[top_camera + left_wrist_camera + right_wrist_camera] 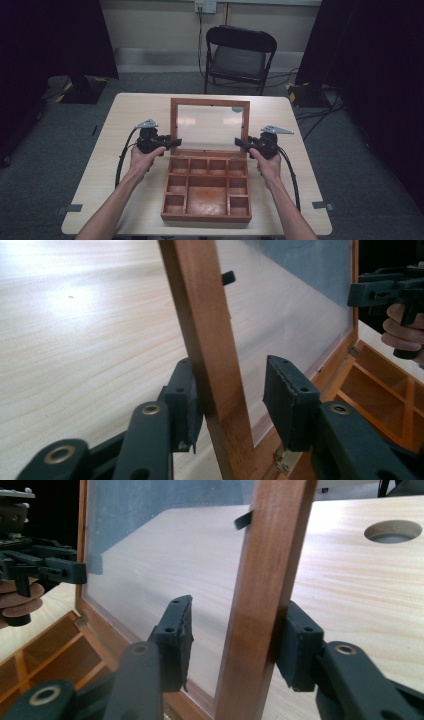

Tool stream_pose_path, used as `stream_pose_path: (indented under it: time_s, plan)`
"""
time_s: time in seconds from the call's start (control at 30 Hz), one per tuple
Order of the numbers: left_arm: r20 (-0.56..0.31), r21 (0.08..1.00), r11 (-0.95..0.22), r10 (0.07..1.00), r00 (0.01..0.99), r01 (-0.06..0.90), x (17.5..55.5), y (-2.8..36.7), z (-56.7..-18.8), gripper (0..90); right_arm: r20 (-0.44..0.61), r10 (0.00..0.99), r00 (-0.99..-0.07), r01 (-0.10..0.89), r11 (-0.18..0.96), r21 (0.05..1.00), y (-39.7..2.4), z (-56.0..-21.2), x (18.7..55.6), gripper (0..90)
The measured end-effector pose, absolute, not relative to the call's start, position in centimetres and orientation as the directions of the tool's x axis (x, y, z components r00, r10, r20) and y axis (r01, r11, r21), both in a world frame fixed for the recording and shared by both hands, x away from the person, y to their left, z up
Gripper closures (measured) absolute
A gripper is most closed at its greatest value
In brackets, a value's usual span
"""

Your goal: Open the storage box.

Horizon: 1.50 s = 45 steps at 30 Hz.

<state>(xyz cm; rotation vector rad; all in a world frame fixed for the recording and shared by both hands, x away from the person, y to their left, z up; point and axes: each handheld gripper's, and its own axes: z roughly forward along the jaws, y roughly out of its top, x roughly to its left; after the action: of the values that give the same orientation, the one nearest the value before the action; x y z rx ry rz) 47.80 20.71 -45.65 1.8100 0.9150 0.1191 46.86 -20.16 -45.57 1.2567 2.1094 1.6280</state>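
High view: wooden box [206,189] at worktop [125,120] centre, lid [173,125] upright at twelve o'clock; both forearms reach in. Left tongs [227,400] and right tongs [235,642] straddle opposite lid rails, each spread, inner pad clear. Right gripper view reveals a worktop hole [392,531].

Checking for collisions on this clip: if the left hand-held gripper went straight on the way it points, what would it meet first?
The lid's side rail, already between the left hand-held gripper's jaws: it would run deeper into the jaw gap. One pad seems to touch it; the other stands apart. Beyond lies the right hand-held gripper.
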Motion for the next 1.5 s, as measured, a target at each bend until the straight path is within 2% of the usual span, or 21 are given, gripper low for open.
stream_pose_path:
  time_s: [0.27, 0.4, 0.57, 0.63, 0.87, 1.3, 1.5]
  plan:
    - [-0.348, 0.823, -0.152, 0.627, 0.697, 0.548, 48.2, 20.7, -46.1, 52.3, 0.336, 0.716, -0.613, 0.51, 0.033, 0.86, -20.2, -46.1, 47.3, 50.1]
    - [-0.357, 0.809, -0.157, 0.633, 0.687, 0.566, 48.5, 20.4, -46.3, 42.7, 0.324, 0.729, -0.603, 0.516, 0.047, 0.855, -19.8, -46.4, 47.5, 43.4]
    - [-0.372, 0.799, -0.16, 0.626, 0.685, 0.579, 48.8, 20.4, -46.7, 40.2, 0.337, 0.731, -0.593, 0.535, 0.045, 0.844, -19.7, -47.0, 47.8, 39.9]
    - [-0.369, 0.797, -0.165, 0.628, 0.685, 0.58, 48.8, 20.5, -46.8, 38.3, 0.339, 0.733, -0.59, 0.538, 0.044, 0.842, -19.6, -47.1, 47.8, 35.8]
    - [-0.352, 0.78, -0.2, 0.642, 0.681, 0.592, 48.7, 20.0, -47.5, 27.6, 0.337, 0.749, -0.571, 0.559, 0.054, 0.827, -19.3, -47.5, 48.0, 27.0]
    - [-0.354, 0.772, -0.207, 0.646, 0.676, 0.601, 48.8, 20.2, -48.0, 30.7, 0.322, 0.757, -0.569, 0.575, 0.087, 0.813, -19.2, -48.1, 48.1, 24.6]
    - [-0.381, 0.763, -0.188, 0.641, 0.666, 0.618, 48.8, 20.5, -48.3, 31.7, 0.316, 0.764, -0.562, 0.584, 0.096, 0.806, -19.2, -48.3, 48.1, 23.8]
